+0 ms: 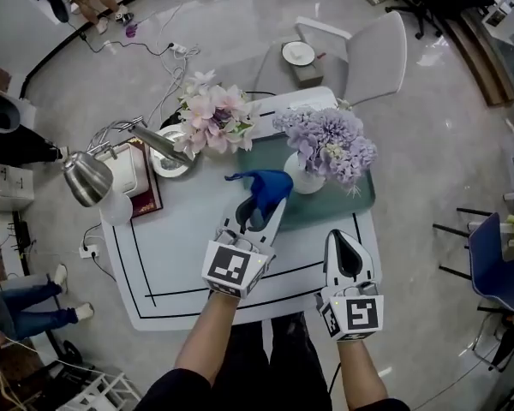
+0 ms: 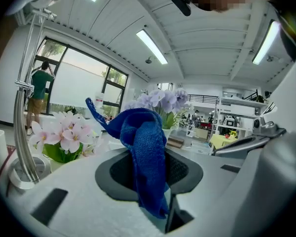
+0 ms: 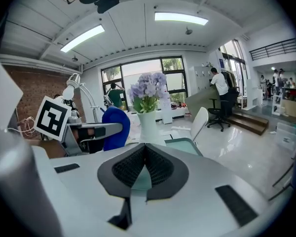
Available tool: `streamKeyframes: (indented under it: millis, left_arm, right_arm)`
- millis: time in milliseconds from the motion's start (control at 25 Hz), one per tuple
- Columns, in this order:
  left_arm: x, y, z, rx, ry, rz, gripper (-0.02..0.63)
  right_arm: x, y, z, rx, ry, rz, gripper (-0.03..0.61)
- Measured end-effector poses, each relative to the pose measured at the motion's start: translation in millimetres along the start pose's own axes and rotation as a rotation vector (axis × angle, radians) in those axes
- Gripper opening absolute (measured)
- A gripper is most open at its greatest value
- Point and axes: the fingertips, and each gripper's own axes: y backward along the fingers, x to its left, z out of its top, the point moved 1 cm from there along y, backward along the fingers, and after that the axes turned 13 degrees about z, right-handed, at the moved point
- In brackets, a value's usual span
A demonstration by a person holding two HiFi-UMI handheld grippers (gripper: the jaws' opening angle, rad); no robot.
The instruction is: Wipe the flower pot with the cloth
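Note:
A white flower pot [image 1: 306,178] with purple flowers [image 1: 327,140] stands on a green tray [image 1: 360,197] at the table's far right; in the right gripper view the pot [image 3: 148,127] rises straight ahead. My left gripper [image 1: 259,211] is shut on a blue cloth [image 1: 262,187], held just left of the pot. In the left gripper view the cloth [image 2: 145,152] hangs bunched between the jaws. My right gripper [image 1: 349,257] is shut with nothing in it, near the table's front right, short of the tray. The right gripper view shows the left gripper with the cloth [image 3: 114,127] at left.
A pot of pink flowers [image 1: 211,116] stands at the table's back left, next to a silver desk lamp [image 1: 90,175], a dark red book [image 1: 146,189] and a round dish [image 1: 170,163]. A white chair [image 1: 373,56] stands behind the table [image 1: 180,264].

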Motion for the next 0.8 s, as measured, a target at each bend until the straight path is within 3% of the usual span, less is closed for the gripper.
streamKeyframes:
  millis: [320, 520, 800]
  left_arm:
    - [9.9, -34.6, -8.6, -0.016, 0.036, -0.025, 0.118]
    - [8.1, -51.4, -36.2, 0.051, 0.011, -0.055, 0.118]
    - [27.2, -63.9, -79.5, 0.163, -0.017, -0.036, 0.118]
  right_arm:
    - [-4.5, -15.3, -32.0, 0.044, -0.043, -0.012, 0.008]
    - [-8.1, -15.3, -36.0, 0.055, -0.050, -0.023, 0.008]
    - [-11.0, -12.5, -35.8, 0.064, -0.055, -0.044, 0.008]
